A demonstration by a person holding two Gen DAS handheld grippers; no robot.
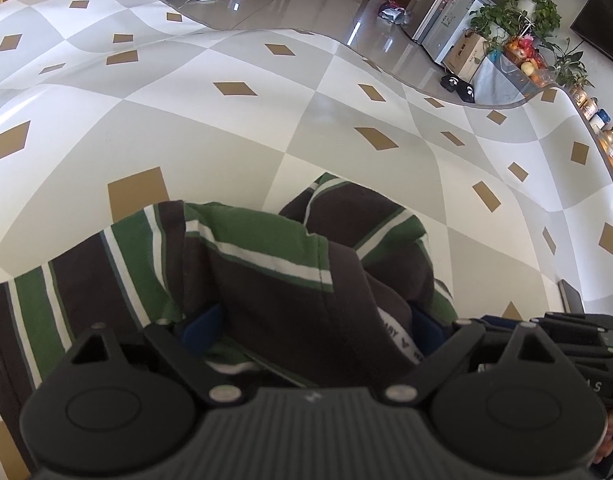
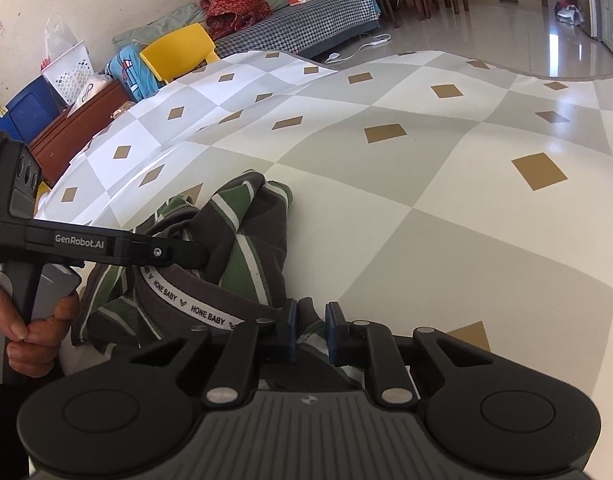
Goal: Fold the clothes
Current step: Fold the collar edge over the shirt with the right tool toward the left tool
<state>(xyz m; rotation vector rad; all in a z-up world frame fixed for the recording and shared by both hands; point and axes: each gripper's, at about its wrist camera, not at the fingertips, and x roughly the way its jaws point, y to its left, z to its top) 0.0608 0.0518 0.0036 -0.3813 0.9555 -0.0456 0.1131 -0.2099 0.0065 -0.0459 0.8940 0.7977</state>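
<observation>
Cloth sits pinched between the blue pads of the right gripper, whose jaws stand nearly closed on a fold of the striped shirt just beyond the neckband printed "HONE BABY". That grip looks like a first hold on the collar edge, not a fold.

To the left of this claw the left gripper reaches into the same garment. Its jaws stand wide, one blue pad on each side of a thick hump of dark fabric, and whether the pads press the cloth or merely straddle it cannot be told. A hand holds that gripper's handle at the left edge of the right wrist view.

Ahead of both claws the shirt lies crumpled in a heap on the checked mat, green, white and brown stripes running in several directions, one part flopped over toward the far side. No flat panel, straight edge or squared fold shows anywhere.

As a judgement, the task is at its very start: the garment must be lifted or spread flat, its sleeves and hem found, and every fold is yet to be made. Beyond the heap the mat offers room for spreading.
</observation>
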